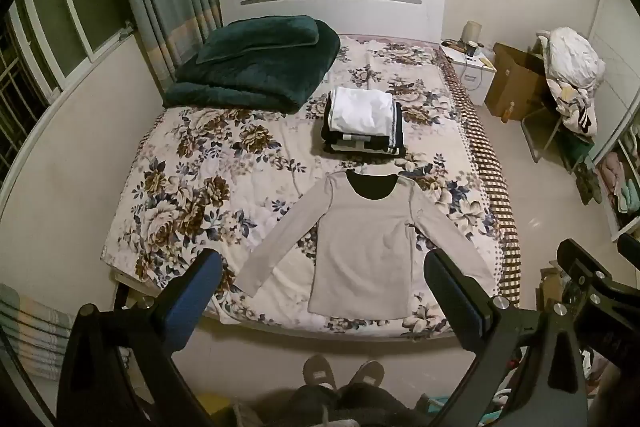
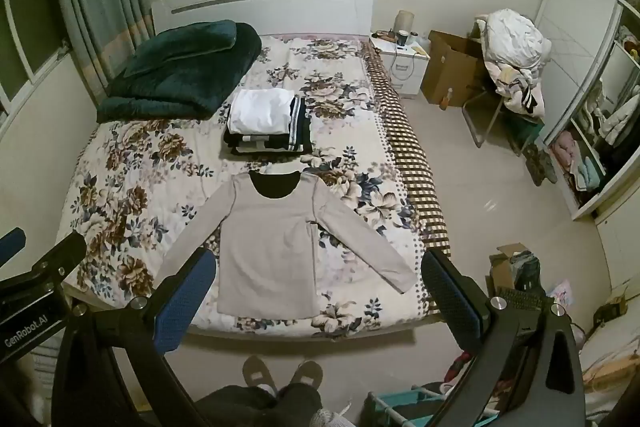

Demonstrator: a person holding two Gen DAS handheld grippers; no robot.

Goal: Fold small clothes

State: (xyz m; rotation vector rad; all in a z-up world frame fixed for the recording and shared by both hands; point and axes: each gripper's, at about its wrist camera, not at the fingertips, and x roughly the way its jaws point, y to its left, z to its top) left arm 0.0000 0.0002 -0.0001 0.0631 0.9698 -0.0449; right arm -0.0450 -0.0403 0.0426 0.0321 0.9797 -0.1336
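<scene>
A light grey long-sleeved top [image 1: 362,247] with a black inner neckline lies flat on the floral bed, sleeves spread, hem towards me; it also shows in the right wrist view [image 2: 272,243]. Behind it sits a stack of folded clothes [image 1: 362,121], white on top of black striped pieces, also in the right wrist view [image 2: 268,121]. My left gripper [image 1: 324,267] is open and empty, held high above the foot of the bed. My right gripper [image 2: 316,267] is open and empty beside it, also high above the top's hem.
A folded dark green blanket [image 1: 256,63] lies at the head of the bed [image 1: 192,195]. A white nightstand [image 2: 402,67], a cardboard box [image 2: 452,67] and a chair piled with laundry [image 2: 516,55] stand to the right. My slippered feet [image 1: 344,373] stand at the bed's foot.
</scene>
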